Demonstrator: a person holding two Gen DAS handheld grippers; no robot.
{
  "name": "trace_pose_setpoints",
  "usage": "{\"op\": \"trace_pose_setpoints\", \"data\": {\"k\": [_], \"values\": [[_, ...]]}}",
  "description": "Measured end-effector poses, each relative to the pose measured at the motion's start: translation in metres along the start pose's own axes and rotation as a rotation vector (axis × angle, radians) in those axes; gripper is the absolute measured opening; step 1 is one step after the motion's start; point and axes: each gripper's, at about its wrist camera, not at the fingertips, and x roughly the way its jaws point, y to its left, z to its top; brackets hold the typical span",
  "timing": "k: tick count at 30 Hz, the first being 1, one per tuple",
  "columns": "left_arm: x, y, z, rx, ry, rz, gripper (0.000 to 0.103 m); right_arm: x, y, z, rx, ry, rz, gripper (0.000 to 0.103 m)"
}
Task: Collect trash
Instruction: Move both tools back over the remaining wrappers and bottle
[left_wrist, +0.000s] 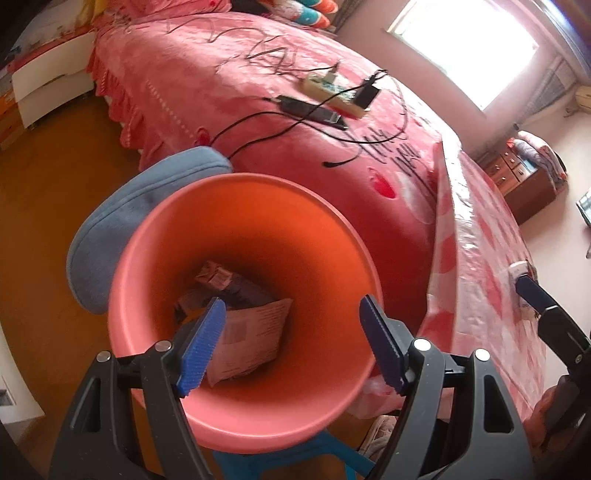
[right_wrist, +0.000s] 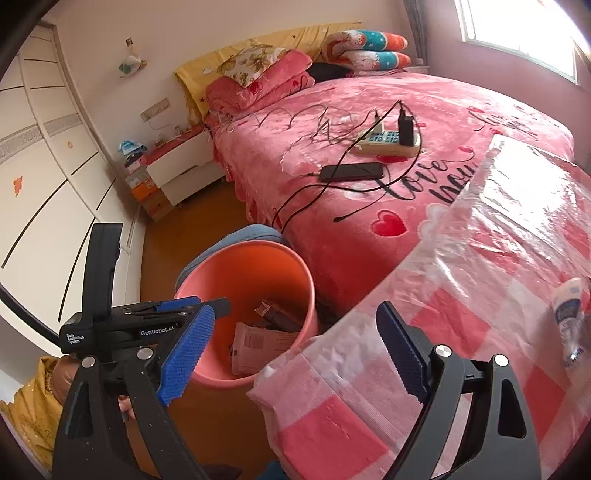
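A pink trash bin stands between the bed and the checked table; it also shows in the right wrist view. Inside lie a white printed packet and a dark crumpled wrapper. My left gripper is open and empty, right above the bin's mouth. My right gripper is open and empty over the corner of the table. A small white and blue bottle lies on the table at the right edge, apart from my right gripper. The left gripper's body shows beside the bin.
The pink bed carries a power strip, a phone and trailing black cables. A blue cushion lies behind the bin. A blue stool is under it. A white nightstand stands by the wardrobe.
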Motion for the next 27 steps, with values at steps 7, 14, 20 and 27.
{"op": "trace_pose_setpoints", "data": {"k": [7,14,20,27], "values": [[-0.004,-0.031,0.001,0.078,-0.016,-0.026,0.076,-0.019,-0.019,-0.007,0.050,-0.028,-0.022,0.089],[-0.005,-0.059,0.000,0.127,-0.015,-0.047,0.076,-0.040,-0.036,-0.014,0.086,-0.066,-0.039,0.089],[-0.004,-0.084,-0.002,0.170,-0.008,-0.060,0.076,-0.060,-0.052,-0.021,0.115,-0.100,-0.057,0.089],[-0.003,-0.111,-0.006,0.221,0.001,-0.072,0.076,-0.078,-0.073,-0.031,0.156,-0.129,-0.078,0.089]]}}
